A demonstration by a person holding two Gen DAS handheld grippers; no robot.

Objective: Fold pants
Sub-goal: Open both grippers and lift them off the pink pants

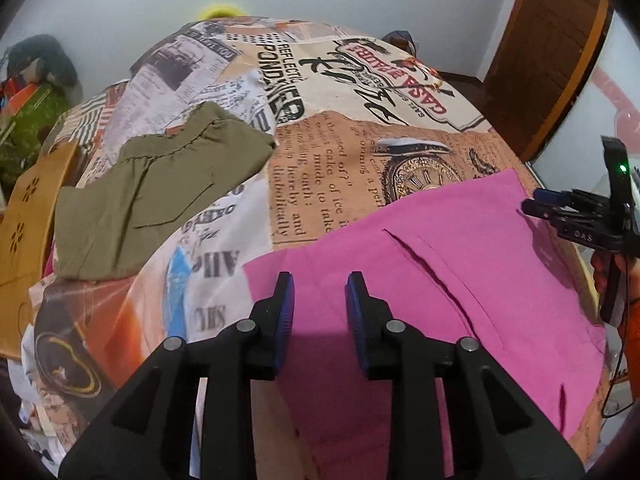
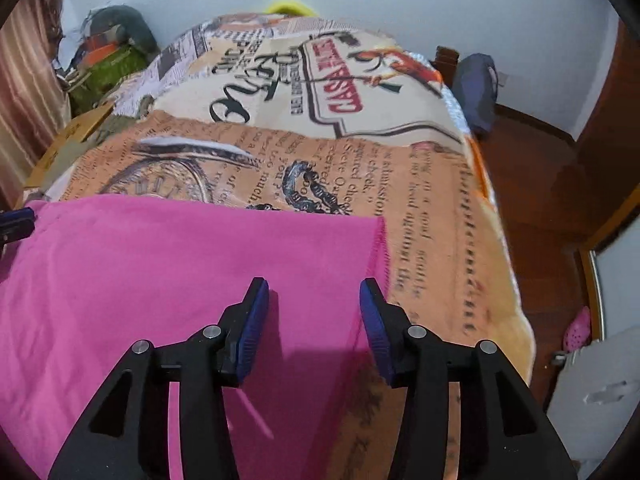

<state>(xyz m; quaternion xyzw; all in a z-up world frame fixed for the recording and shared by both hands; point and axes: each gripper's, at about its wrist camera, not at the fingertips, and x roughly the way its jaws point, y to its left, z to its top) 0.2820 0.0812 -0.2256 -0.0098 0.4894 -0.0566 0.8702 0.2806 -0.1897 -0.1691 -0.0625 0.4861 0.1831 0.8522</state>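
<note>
Pink pants (image 1: 420, 272) lie flat on the printed bedspread (image 1: 320, 160), across the near side of the bed; they also show in the right wrist view (image 2: 160, 264). My left gripper (image 1: 320, 292) is open and empty, hovering over the pants' left part. My right gripper (image 2: 314, 300) is open and empty, over the pants' right edge; it also shows at the right of the left wrist view (image 1: 536, 204). The left gripper's tip shows at the left edge of the right wrist view (image 2: 16, 220).
Olive-green pants (image 1: 160, 184) lie folded at the bed's left. A tan cardboard box (image 1: 24, 208) stands beside the bed on the left. A wooden door (image 1: 552, 40) and wooden floor (image 2: 540, 184) are to the right. A dark bag (image 2: 478, 88) sits by the far wall.
</note>
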